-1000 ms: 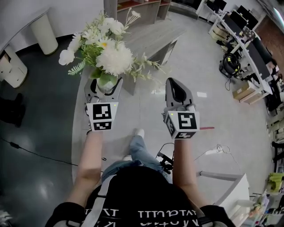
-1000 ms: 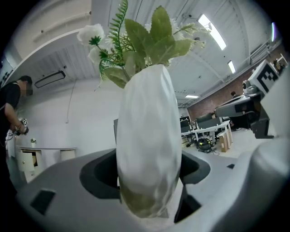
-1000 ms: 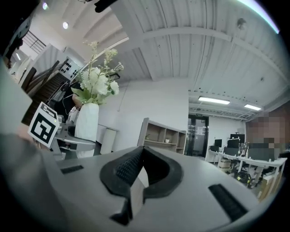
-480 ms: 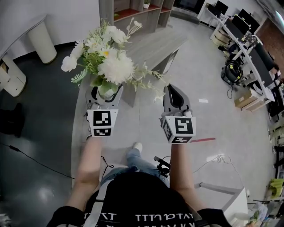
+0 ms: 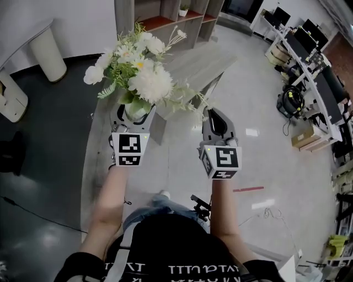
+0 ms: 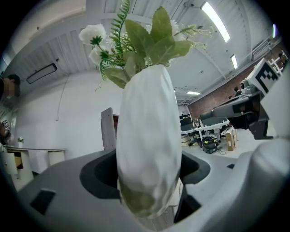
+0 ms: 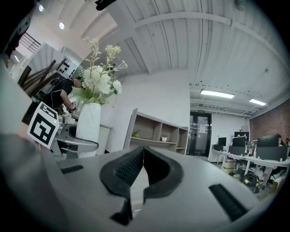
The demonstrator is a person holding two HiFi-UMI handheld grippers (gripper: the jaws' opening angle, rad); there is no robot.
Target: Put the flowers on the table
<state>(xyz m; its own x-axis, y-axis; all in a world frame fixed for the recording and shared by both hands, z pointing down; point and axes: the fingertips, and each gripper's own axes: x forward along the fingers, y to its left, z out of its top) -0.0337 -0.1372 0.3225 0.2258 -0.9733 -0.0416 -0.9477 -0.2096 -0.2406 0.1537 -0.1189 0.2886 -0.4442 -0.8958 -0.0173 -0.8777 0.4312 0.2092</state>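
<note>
A grey wood-grain surface point(image 5: 205, 61) stands on the pale glossy floor point(image 5: 265, 154). A short red strip point(image 5: 248, 189) lies on that floor. The shelf unit point(image 5: 165, 22) carries a small potted plant point(image 5: 183, 10).

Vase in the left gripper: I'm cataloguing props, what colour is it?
The vase is white; the left gripper view shows it best.

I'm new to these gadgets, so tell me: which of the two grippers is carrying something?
The left gripper: its jaws clasp the white vase of flowers. The right gripper has its jaws closed together, nothing between them.
</note>
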